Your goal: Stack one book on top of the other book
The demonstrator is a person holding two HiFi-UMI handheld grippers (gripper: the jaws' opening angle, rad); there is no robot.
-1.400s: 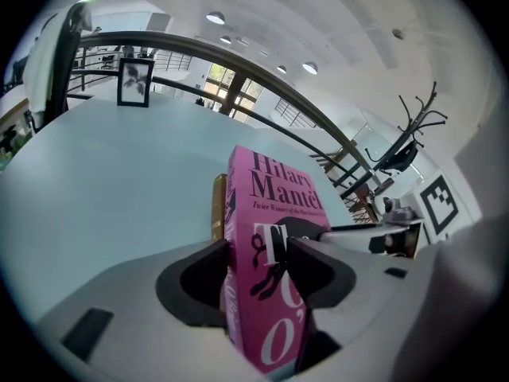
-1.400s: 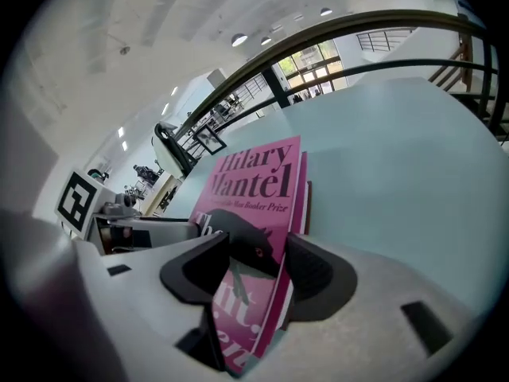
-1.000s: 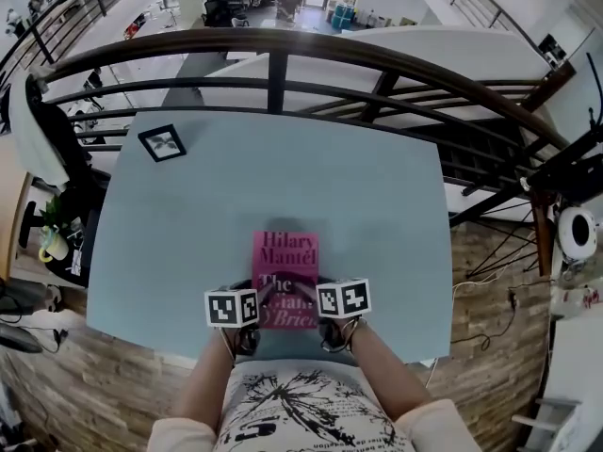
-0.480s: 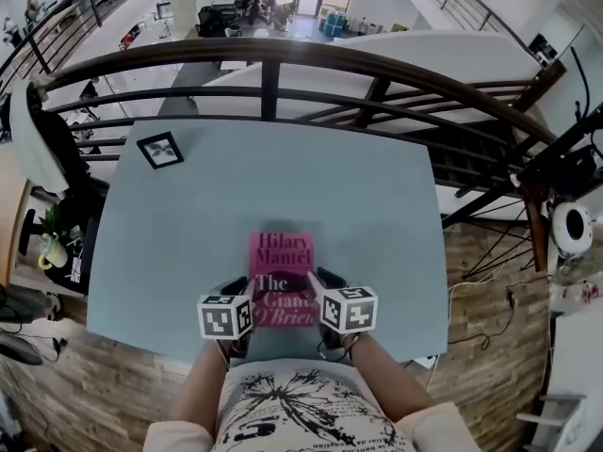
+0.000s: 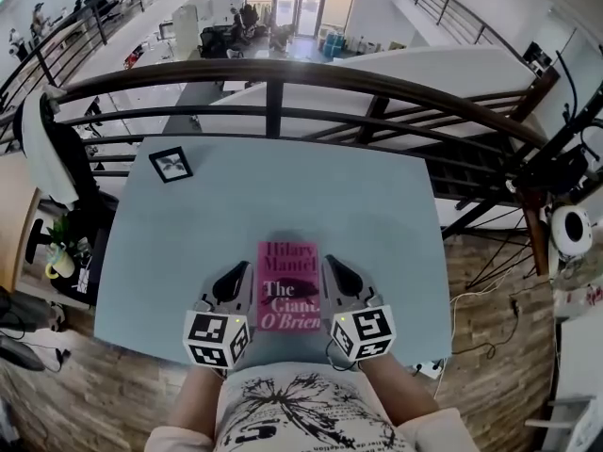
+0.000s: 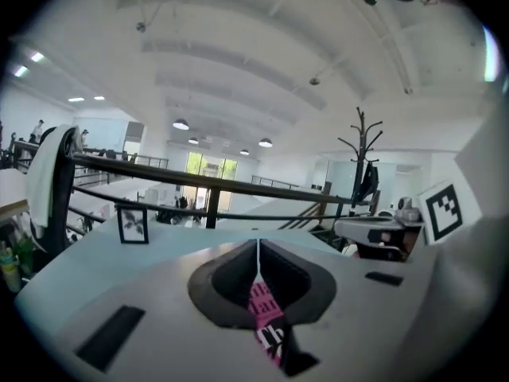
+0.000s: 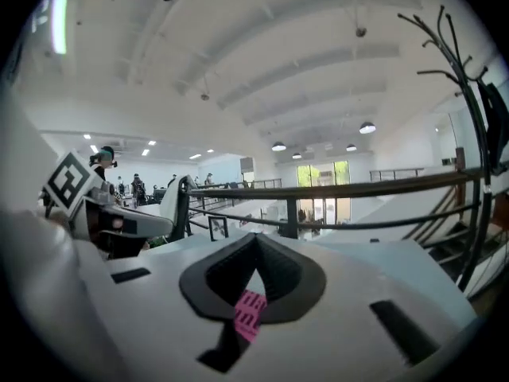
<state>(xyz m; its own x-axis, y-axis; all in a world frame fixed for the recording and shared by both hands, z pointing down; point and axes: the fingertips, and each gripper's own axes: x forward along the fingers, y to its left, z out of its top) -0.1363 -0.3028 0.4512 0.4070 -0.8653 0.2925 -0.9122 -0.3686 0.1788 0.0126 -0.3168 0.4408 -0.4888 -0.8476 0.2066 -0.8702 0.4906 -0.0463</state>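
A pink book (image 5: 290, 285) with the title on its cover lies flat on the pale blue table (image 5: 283, 196), near the front edge. Whether a second book lies beneath it I cannot tell. My left gripper (image 5: 237, 269) hovers above the book's left side and my right gripper (image 5: 332, 264) above its right side. Both have just been closing and now stand shut with nothing between their jaws. The left gripper view shows the left gripper (image 6: 258, 241) shut, with a strip of the book (image 6: 266, 313) below. In the right gripper view, the right gripper (image 7: 254, 235) is likewise shut over the book (image 7: 250, 313).
A small black picture frame (image 5: 171, 164) stands at the table's far left corner; it shows as the frame (image 6: 132, 224) in the left gripper view. A dark railing (image 5: 273, 69) runs behind the table, and the person's torso is at the front edge.
Both grippers have lifted from the book's near end and now point more level, one on each side of it. Their jaws have closed. The book stays on the table.
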